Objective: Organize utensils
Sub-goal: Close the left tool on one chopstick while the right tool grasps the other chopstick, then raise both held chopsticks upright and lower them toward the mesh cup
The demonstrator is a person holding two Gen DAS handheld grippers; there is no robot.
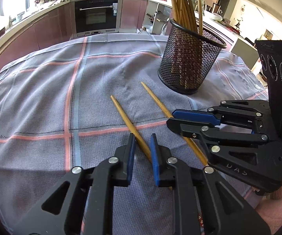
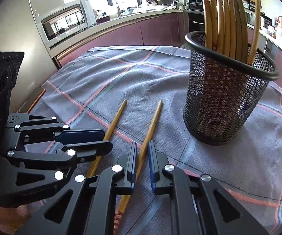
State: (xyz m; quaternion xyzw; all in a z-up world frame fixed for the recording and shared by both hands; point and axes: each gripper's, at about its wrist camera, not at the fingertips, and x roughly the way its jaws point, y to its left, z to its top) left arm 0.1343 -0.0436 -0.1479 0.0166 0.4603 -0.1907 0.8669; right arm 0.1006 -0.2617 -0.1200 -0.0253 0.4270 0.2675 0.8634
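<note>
Two bamboo chopsticks lie side by side on a checked grey cloth (image 1: pixel 43 98). My left gripper (image 1: pixel 143 139) is shut on the left chopstick (image 1: pixel 121 111) near its thick end. From the right wrist view the same gripper (image 2: pixel 107 138) is seen from the side, clamped on that chopstick (image 2: pixel 117 115). My right gripper (image 2: pixel 143 144) is shut on the right chopstick (image 2: pixel 154 119), and it also shows in the left wrist view (image 1: pixel 170 117) across that stick (image 1: pixel 154 98). A black mesh holder (image 1: pixel 188 62) (image 2: pixel 225 101) stands beyond and to the right, upright, with several chopsticks in it.
The cloth (image 2: pixel 101 78) covers the whole tabletop and drops off at the far and left edges. Purple kitchen cabinets with a built-in oven (image 1: pixel 96 13) and a microwave (image 2: pixel 64 21) lie behind. A sleeve shows at the lower right of the left wrist view.
</note>
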